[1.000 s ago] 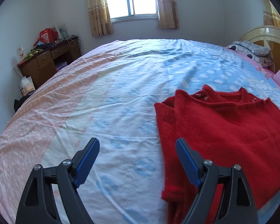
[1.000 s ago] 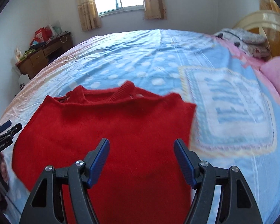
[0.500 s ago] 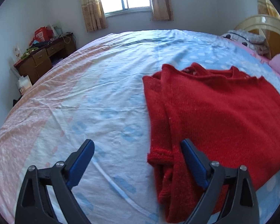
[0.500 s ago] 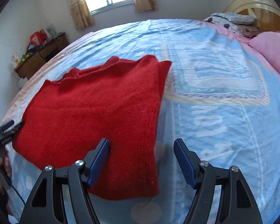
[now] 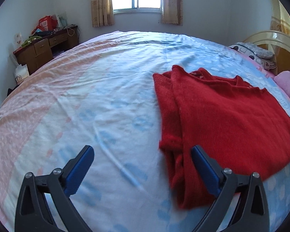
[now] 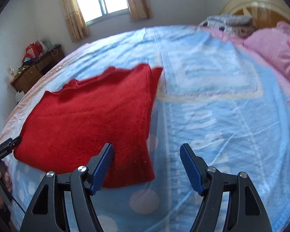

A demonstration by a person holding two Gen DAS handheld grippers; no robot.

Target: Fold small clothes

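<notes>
Left wrist view shows us the red sweater (image 5: 222, 112) with 1 side folded in, further folds remaining, left gripper (image 5: 141, 166) jaws opening empty, right gripper (image 6: 147, 164) fingers apart, empty.

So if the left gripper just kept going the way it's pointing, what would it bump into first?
Probably the bedsheet. The left gripper, jaws opening and empty, points down at bare sheet; the red sweater lies just off to one side.
</notes>
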